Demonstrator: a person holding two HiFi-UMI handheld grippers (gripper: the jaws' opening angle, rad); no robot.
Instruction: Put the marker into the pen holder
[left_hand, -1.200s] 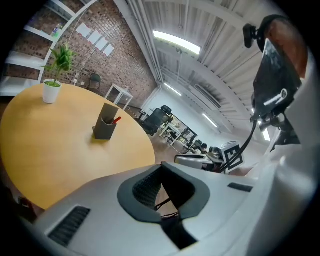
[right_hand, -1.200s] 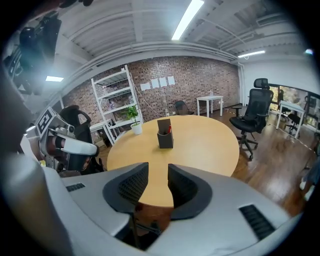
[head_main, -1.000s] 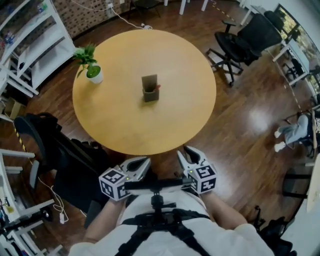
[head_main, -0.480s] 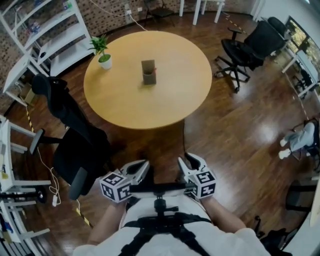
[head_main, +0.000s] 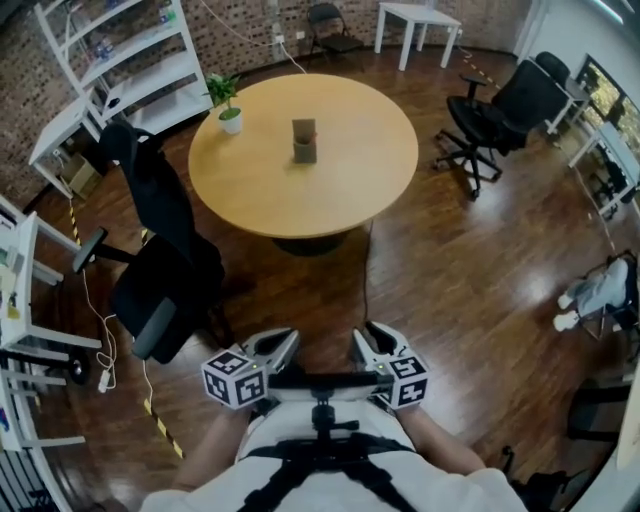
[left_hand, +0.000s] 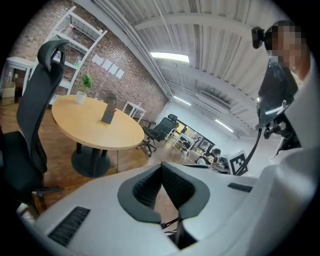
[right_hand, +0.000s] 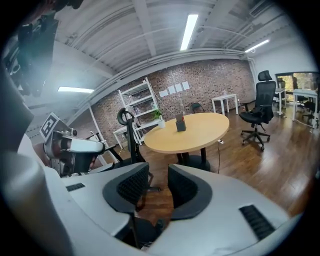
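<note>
The brown pen holder stands upright near the middle of the round wooden table, far ahead of me. It also shows small in the left gripper view and in the right gripper view, with a bit of red at its rim. No loose marker is visible. Both grippers hang close to my body, well short of the table. My left gripper has its pad tips touching and holds nothing. My right gripper shows a narrow gap between its pads, with only floor behind.
A potted plant sits at the table's far left edge. A black office chair stands between me and the table on the left, another to the right. White shelves line the back left. A cable runs over the wooden floor.
The table and pen holder have drawn farther away and look smaller; more floor and the black chair have come into view. Both grippers keep their place by my body.
</note>
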